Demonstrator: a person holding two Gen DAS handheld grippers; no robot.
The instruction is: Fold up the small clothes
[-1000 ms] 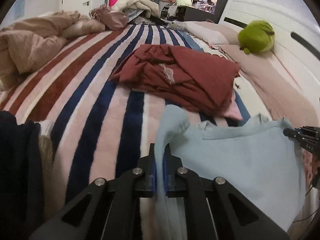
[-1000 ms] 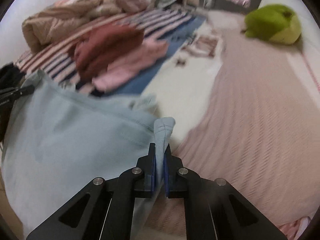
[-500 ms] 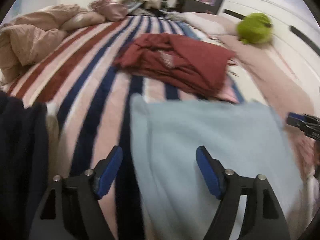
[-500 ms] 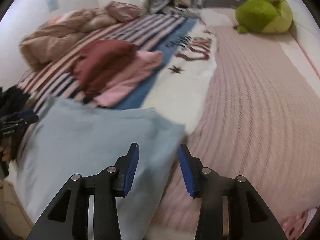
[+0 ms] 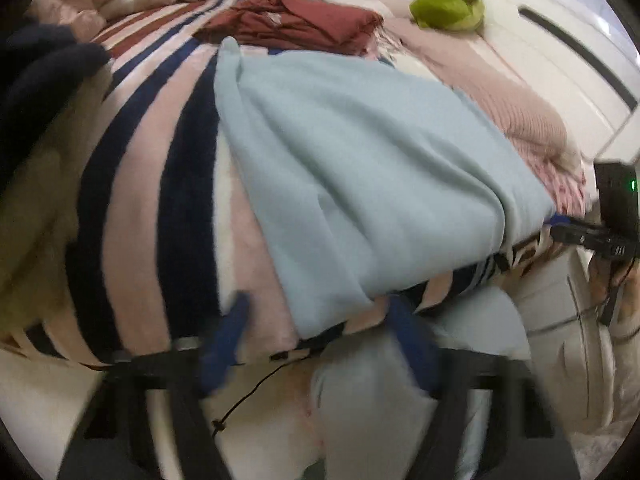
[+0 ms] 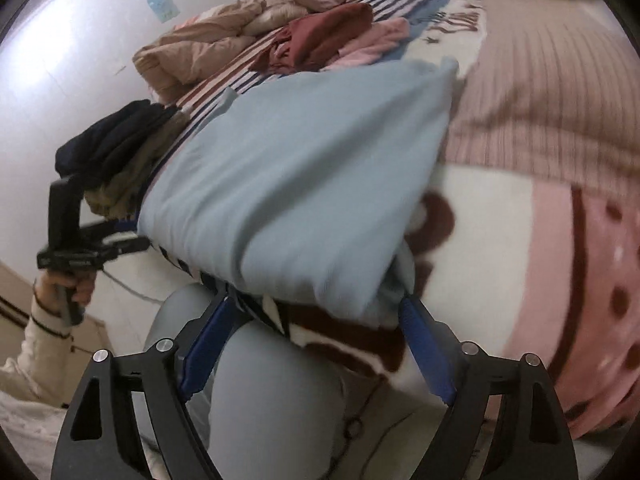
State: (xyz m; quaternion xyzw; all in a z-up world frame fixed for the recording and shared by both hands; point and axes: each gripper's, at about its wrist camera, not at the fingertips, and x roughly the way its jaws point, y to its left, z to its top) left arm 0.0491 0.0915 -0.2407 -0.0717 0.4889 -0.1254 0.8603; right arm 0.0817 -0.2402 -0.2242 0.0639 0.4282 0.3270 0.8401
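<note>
A light blue garment (image 5: 360, 168) lies spread on the bed, its near edge hanging at the bed's front edge; it also shows in the right wrist view (image 6: 304, 184). My left gripper (image 5: 320, 320) is open and empty, just in front of the garment's near left corner. My right gripper (image 6: 316, 312) is open and empty, its jaws either side of the garment's near right corner. The left gripper also shows in the right wrist view (image 6: 120, 236) at the garment's left edge. The right gripper shows in the left wrist view (image 5: 560, 226) at its right edge.
A dark red garment (image 5: 304, 20) and a pink one (image 6: 372, 44) lie further back on the striped blanket (image 5: 132, 200). Dark and beige clothes (image 6: 120, 152) are piled at the left. A green plush (image 5: 448, 6) sits by the headboard. The person's legs (image 6: 272, 392) are below.
Both grippers let go of the light blue garment and opened. They have drawn back and down to the bed's front edge, and the garment now lies flat.
</note>
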